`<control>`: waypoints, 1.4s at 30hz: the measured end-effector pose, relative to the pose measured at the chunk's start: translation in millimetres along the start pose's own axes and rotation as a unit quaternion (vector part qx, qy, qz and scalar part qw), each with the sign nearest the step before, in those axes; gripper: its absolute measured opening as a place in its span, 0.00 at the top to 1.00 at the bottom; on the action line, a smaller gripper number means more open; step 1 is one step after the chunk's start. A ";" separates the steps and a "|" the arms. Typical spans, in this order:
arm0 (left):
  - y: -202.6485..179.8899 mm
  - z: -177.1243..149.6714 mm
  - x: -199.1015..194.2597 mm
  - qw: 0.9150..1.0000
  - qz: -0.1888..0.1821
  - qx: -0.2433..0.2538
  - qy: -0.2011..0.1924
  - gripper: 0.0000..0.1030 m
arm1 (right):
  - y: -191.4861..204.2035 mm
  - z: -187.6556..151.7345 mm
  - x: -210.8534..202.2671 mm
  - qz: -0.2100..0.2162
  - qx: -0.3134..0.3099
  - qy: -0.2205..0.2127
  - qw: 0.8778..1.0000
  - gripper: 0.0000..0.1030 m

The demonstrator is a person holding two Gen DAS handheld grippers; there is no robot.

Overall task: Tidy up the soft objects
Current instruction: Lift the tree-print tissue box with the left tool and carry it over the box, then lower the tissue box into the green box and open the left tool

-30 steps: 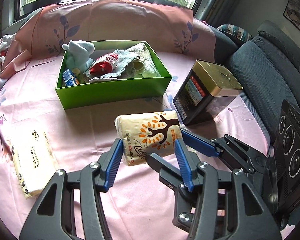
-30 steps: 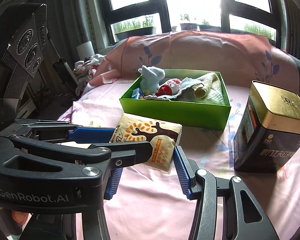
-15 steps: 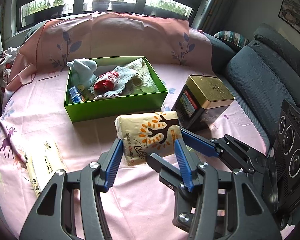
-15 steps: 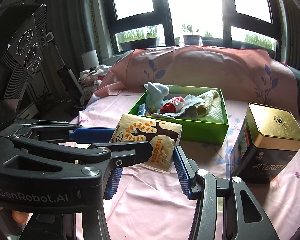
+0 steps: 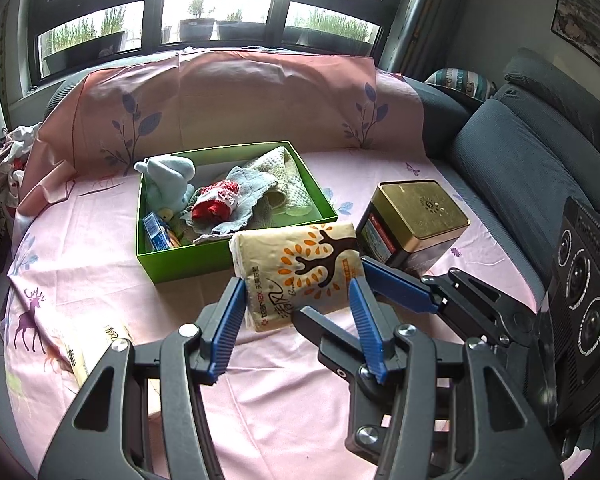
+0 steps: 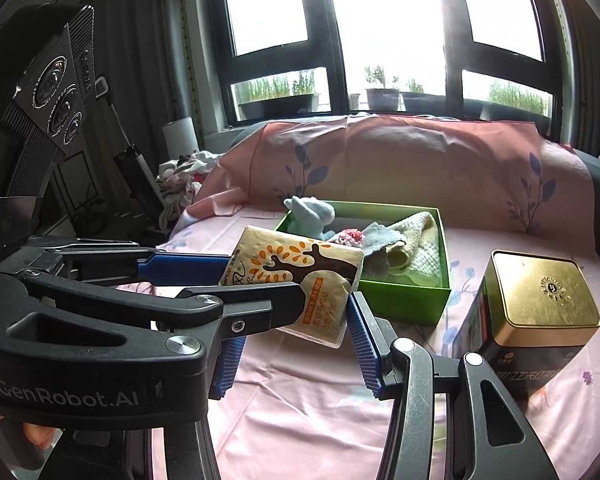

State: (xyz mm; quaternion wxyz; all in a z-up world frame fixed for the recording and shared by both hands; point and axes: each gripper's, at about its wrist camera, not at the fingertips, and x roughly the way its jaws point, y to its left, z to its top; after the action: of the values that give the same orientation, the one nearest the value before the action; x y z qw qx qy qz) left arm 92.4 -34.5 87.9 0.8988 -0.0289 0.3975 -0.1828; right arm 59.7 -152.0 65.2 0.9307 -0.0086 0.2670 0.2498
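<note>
A cream tissue pack with a brown tree print (image 5: 296, 272) is held in the air between both grippers. My left gripper (image 5: 298, 288) is shut on its near end. My right gripper (image 6: 296, 316) is shut on it from the other side; the pack also shows in the right wrist view (image 6: 296, 280). A green box (image 5: 180, 258) stands behind it on the pink sheet. It holds a light-blue plush toy (image 5: 168, 182), a red and white soft item (image 5: 214, 206) and folded cloths (image 5: 272, 178). The box also shows in the right wrist view (image 6: 404, 300).
A dark tin with a gold lid (image 5: 416, 220) stands right of the box, also in the right wrist view (image 6: 536, 320). A second tissue pack (image 5: 96, 344) lies at the front left. A grey sofa (image 5: 532, 168) is at the right. Clothes (image 5: 0, 168) are piled far left.
Both grippers have lifted the tissue pack upward off the sheet. The box, the tin and the second pack now look farther below and away.
</note>
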 end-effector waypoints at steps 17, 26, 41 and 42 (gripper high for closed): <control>11.5 39.4 16.3 1.000 0.006 0.004 -0.005 0.49 | -17.3 31.3 25.6 0.003 -0.002 -0.011 1.000 0.50; 18.9 60.8 24.9 1.000 0.001 0.004 -0.014 0.49 | -24.7 48.9 37.8 -0.003 -0.009 -0.018 1.000 0.50; 49.1 69.8 52.0 1.000 0.002 -0.016 0.002 0.49 | -26.7 51.6 75.9 0.007 0.001 -0.004 1.000 0.50; 51.2 70.0 53.8 1.000 0.002 -0.018 0.003 0.49 | -26.8 51.9 79.0 0.007 0.001 -0.003 1.000 0.50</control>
State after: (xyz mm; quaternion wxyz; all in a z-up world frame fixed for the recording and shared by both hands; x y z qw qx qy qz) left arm 192.0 -12.2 87.7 0.8971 -0.0434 0.4037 -0.1743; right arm 155.8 -131.4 67.0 0.9297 -0.0055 0.2647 0.2562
